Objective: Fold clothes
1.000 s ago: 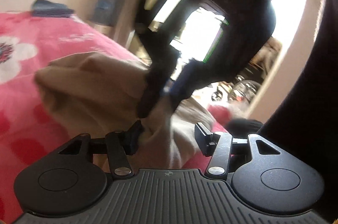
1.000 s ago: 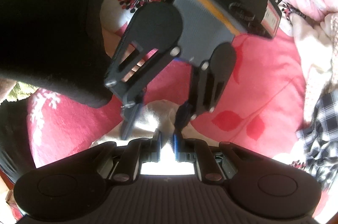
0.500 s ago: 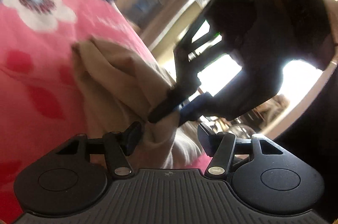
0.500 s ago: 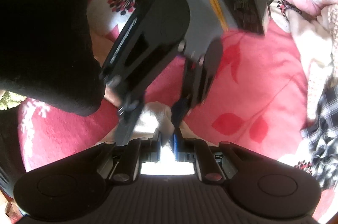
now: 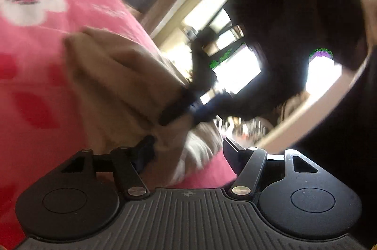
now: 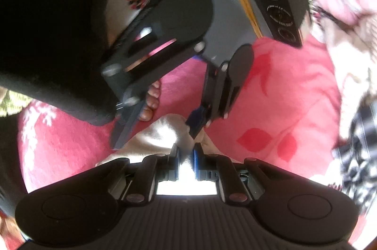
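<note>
Pinching a fold of the beige garment at lower centre of its own view, the right gripper stands nearly closed. The left gripper, its 2 jaws just opening, spreads loosely around the cloth on the pink floral bedspread.

The left wrist camera is looking almost level, close across the pink flowered bedspread; the right is staring steeply down. Both are sharing the crumpled beige garment at six o'clock.
</note>
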The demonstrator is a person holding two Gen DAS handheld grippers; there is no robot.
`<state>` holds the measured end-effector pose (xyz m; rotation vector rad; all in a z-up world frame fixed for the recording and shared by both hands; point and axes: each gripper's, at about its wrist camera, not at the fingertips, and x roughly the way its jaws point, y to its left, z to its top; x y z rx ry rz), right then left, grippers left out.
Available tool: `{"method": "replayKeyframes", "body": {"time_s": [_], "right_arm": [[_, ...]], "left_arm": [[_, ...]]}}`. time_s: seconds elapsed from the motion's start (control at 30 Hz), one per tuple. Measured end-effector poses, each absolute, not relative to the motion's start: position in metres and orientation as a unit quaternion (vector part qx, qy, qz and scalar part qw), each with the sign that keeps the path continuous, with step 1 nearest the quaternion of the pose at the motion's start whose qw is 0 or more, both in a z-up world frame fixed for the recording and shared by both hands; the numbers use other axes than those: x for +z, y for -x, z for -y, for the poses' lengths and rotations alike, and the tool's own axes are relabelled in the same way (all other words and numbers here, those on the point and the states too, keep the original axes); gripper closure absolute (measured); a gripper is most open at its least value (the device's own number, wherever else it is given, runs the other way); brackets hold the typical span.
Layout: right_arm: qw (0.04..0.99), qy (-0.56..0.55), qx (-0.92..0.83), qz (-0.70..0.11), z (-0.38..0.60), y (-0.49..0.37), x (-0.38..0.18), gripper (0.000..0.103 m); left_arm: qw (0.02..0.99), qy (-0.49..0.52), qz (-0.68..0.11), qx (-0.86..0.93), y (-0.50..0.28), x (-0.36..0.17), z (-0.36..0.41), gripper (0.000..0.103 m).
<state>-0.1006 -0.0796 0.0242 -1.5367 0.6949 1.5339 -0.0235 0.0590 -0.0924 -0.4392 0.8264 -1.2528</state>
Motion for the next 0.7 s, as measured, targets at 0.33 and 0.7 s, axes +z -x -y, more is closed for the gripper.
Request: {"method": "replayKeyframes", "body": {"time_s": [0.33, 0.7], "right_arm": [[0.418, 0.624, 0.601, -0.273, 0.080, 0.094, 0.022, 0.066], [0.539, 0.540, 0.557, -0.329, 0.084, 0.059, 0.052, 0.061]], "left_arm": [[0.795, 0.228, -0.335, -0.451, -0.001, -0.082, -0.082, 0.046], [0.840, 0.181, -0.328, -0.393, -0.004, -0.092, -0.061, 0.048]]}}
